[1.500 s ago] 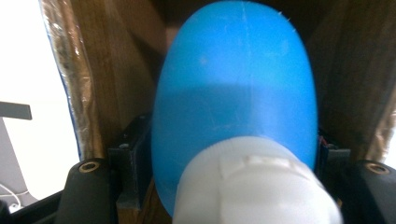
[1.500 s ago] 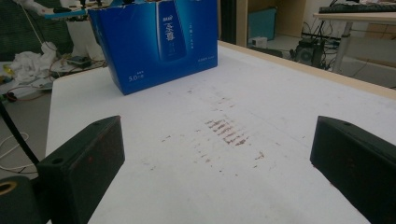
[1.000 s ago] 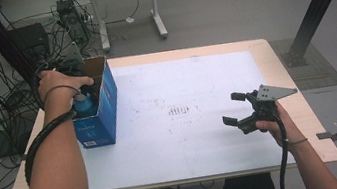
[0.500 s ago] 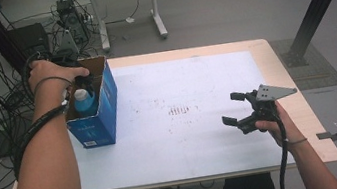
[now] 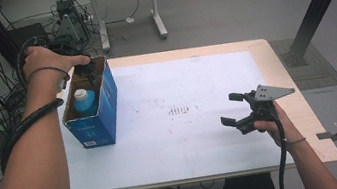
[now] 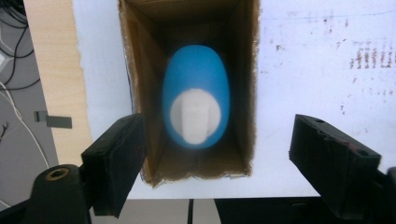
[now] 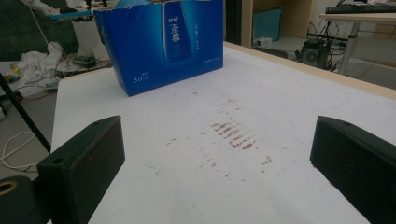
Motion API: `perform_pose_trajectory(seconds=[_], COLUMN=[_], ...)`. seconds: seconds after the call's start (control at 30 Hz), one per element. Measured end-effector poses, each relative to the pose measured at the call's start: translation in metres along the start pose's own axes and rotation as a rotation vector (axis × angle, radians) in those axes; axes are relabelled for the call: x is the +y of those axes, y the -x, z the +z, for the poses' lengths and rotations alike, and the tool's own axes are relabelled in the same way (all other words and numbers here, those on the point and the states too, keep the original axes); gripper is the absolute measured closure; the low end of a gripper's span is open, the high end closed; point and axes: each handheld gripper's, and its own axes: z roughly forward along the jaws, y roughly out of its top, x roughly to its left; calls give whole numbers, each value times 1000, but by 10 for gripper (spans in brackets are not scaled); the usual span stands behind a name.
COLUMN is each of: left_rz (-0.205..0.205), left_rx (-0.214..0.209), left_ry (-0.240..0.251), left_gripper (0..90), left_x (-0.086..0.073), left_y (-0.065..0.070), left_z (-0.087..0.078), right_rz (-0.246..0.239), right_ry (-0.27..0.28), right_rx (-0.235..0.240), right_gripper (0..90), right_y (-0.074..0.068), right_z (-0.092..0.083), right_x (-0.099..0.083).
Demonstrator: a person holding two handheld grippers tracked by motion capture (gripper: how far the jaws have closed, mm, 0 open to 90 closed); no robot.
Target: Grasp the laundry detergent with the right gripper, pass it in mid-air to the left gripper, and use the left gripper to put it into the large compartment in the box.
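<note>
Now, line by line:
Work in hand: packing a blue bottle [image 6: 195,100] with a white cap into a tall blue carton [image 5: 104,115] that stands open-topped at the left end of the table [image 5: 273,66].
Bottle: upright inside the carton, cap up, with brown cardboard walls close around it; by the look of it, it is already set down.
Left gripper [image 5: 86,69]: above the carton's far end, pointing straight down into the opening. Its jaws have just been opening and now stand wide, wider than the carton's mouth, with nothing pressed between them; the bottle sits well below them. I judge this a release, with the hand clear of the box.
Right gripper [image 5: 237,110]: well apart from the carton, over the right part of the white table cover, jaws wide and empty, aimed level across the table toward the carton's printed side. It seems parked out of the way.
Table cover: faint reddish smudges at its middle, between carton and right gripper.
</note>
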Motion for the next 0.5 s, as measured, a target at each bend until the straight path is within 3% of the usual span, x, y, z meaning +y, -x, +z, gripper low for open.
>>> perform_pose_trajectory(seconds=[0.2,0.5], left_rz=[19,53], left_rx=[4,5], left_ry=[23,42], left_gripper=[116,92], left_x=[-5,-9], left_y=[10,19], left_z=[-12,-22], right_rz=[-6,-5], right_ry=[-9,-17], right_rx=[0,-1], right_gripper=[32,32], right_y=[1,0], right_z=[1,2], right_x=[3,7])
